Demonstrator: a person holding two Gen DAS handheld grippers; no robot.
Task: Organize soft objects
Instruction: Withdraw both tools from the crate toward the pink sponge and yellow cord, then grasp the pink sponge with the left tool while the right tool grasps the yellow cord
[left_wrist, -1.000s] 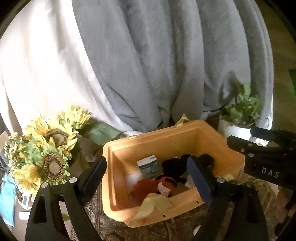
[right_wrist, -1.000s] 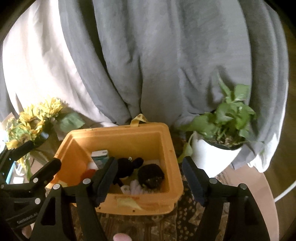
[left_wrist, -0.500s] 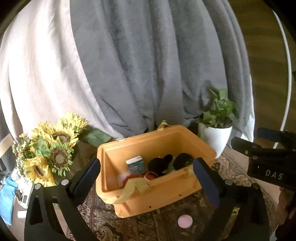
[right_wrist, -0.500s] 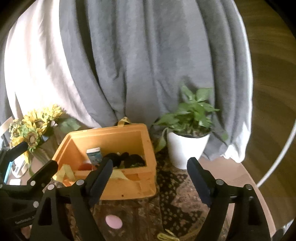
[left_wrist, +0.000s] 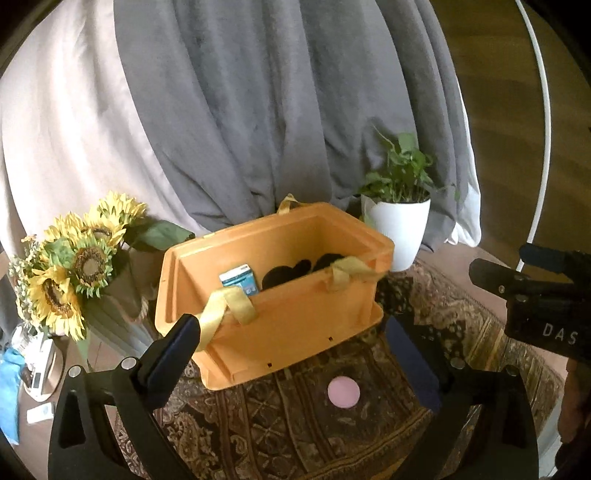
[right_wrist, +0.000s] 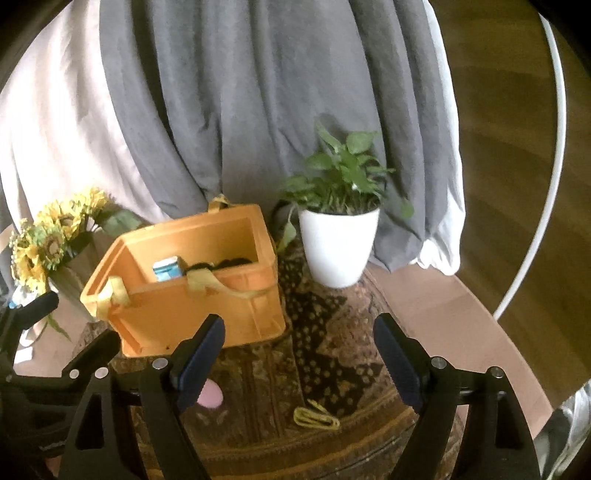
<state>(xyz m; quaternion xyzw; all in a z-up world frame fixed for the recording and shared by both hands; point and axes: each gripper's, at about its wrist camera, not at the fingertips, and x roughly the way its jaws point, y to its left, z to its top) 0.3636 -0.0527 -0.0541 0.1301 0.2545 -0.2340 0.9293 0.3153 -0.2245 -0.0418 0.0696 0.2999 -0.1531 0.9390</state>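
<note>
An orange bin (left_wrist: 295, 325) (right_wrist: 207, 314) with yellow strap handles stands on a patterned rug. Inside it are black soft toys (left_wrist: 291, 271) (right_wrist: 221, 264) and a small blue-and-white box (left_wrist: 240, 282) (right_wrist: 168, 268). A round pink soft object (left_wrist: 343, 392) (right_wrist: 210, 397) lies on the rug in front of the bin. A yellow loop (right_wrist: 316, 418) lies on the rug further right. My left gripper (left_wrist: 295, 362) is open and empty, just above the pink object. My right gripper (right_wrist: 299, 362) is open and empty, to the right of the bin.
A white pot with a green plant (left_wrist: 399, 229) (right_wrist: 338, 247) stands right of the bin. Sunflowers (left_wrist: 74, 258) (right_wrist: 48, 236) in a vase stand left of it. Grey and white cloth (left_wrist: 240, 110) hangs behind. The round table's edge and wooden floor (right_wrist: 517, 147) lie to the right.
Both grippers have pulled back and up from the bin. The bin now looks smaller and the pink object and yellow loop on the rug have come into view.
</note>
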